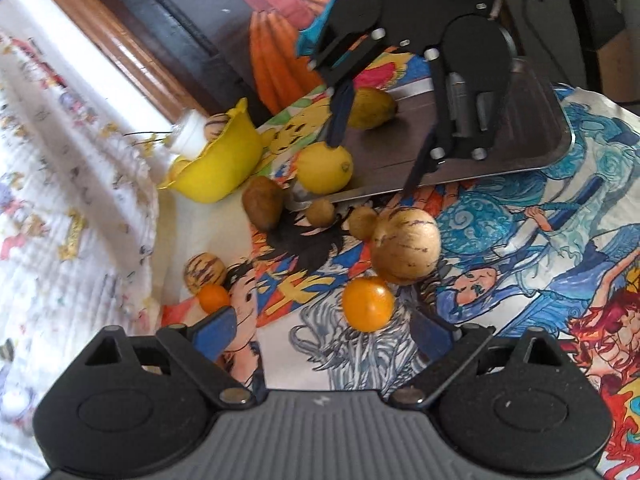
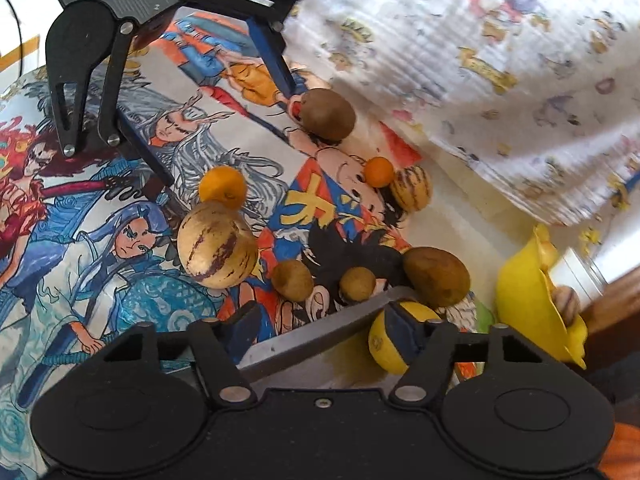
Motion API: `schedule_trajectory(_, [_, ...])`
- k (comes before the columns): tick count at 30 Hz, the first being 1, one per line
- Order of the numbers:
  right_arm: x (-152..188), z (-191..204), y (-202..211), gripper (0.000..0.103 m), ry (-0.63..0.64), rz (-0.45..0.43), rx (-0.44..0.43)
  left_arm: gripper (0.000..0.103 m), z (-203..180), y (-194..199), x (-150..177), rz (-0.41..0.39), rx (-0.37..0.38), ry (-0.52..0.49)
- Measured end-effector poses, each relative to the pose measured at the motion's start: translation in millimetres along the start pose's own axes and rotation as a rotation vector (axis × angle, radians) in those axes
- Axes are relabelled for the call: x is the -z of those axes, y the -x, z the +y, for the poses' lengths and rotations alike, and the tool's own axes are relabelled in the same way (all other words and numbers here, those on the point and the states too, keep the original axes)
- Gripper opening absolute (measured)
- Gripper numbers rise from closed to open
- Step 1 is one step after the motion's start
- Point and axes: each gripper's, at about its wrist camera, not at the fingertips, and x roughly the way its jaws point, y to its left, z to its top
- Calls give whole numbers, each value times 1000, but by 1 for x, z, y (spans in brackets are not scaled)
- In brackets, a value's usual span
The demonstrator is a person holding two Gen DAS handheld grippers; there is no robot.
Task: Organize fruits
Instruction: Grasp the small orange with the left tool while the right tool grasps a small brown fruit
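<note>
Left tool (image 1: 324,334) open over orange fruit (image 1: 367,305); striped melon (image 1: 405,249) beyond; lemon (image 1: 325,167) at tray (image 1: 532,148) edge.

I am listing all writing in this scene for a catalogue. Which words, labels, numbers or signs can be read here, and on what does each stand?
No text can be quoted with certainty.
Yellow sign, on a cartoon figure's chest on the comic-print cloth: resembles a Japanese character, not surely readable.
Yellow lettering on the white quilt: too blurred.
Small mark on the left tongs: too small.
</note>
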Motion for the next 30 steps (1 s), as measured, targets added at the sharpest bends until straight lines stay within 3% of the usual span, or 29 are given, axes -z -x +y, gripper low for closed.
schedule_trajectory(4, [-2,0,-12,56,49,17,-33,88,1,-9,-1,6,40,-8])
schedule_trajectory(16, [-7,-6,-28,42,97,-9,-129,64,5,-20,-1,9,128,22])
schedule_trajectory(25, [-6,-15,-33,28,74,-28,-216,42,4,-21,1,-12,165,59])
schedule_trajectory(30, [-5,-21,-36,28,35,-35,-250,34,7,-23,2,-17,179,106])
